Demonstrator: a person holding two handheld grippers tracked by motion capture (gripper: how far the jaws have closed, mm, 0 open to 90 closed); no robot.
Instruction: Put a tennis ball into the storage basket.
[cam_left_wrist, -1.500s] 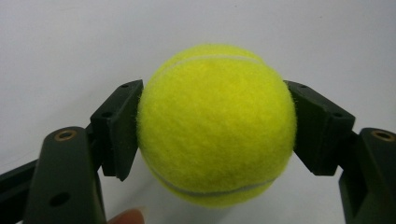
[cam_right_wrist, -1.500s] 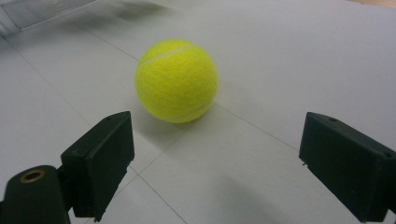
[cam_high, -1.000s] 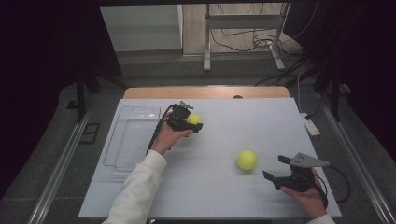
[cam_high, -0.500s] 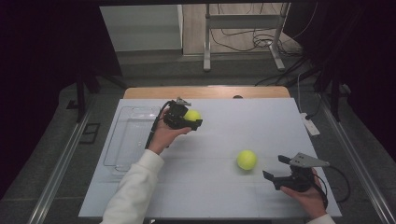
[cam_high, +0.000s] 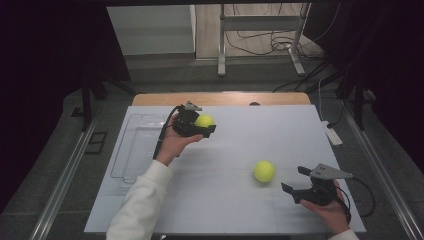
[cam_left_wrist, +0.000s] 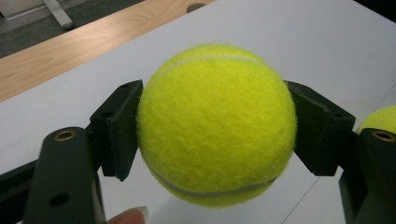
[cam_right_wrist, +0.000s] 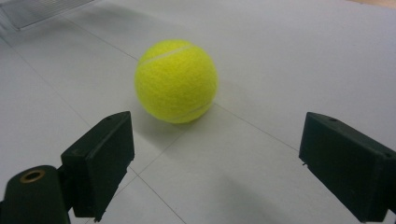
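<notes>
A yellow tennis ball (cam_high: 204, 120) (cam_left_wrist: 216, 123) is clamped between the black jaws of my left gripper (cam_high: 202, 126) (cam_left_wrist: 215, 128), lifted off the white table (cam_high: 240, 200) left of centre. A second tennis ball (cam_high: 264, 171) (cam_right_wrist: 176, 80) lies on the table right of centre; its edge peeks in at the right of the left gripper view (cam_left_wrist: 380, 119). My right gripper (cam_high: 296, 181) (cam_right_wrist: 215, 158) hovers low near the front right corner, jaws wide open, with that ball a little beyond them and nothing between the pads.
A clear plastic tray (cam_high: 131, 150) lies on the table's left side, its corner also at the top left of the right gripper view (cam_right_wrist: 32, 10). A wooden strip (cam_high: 220, 98) borders the far edge. A white power strip (cam_high: 332, 134) sits beyond the right edge.
My left gripper has risen with the tennis ball held in it and drifted slightly toward the tray. The right gripper and the loose ball have stayed where they were.
</notes>
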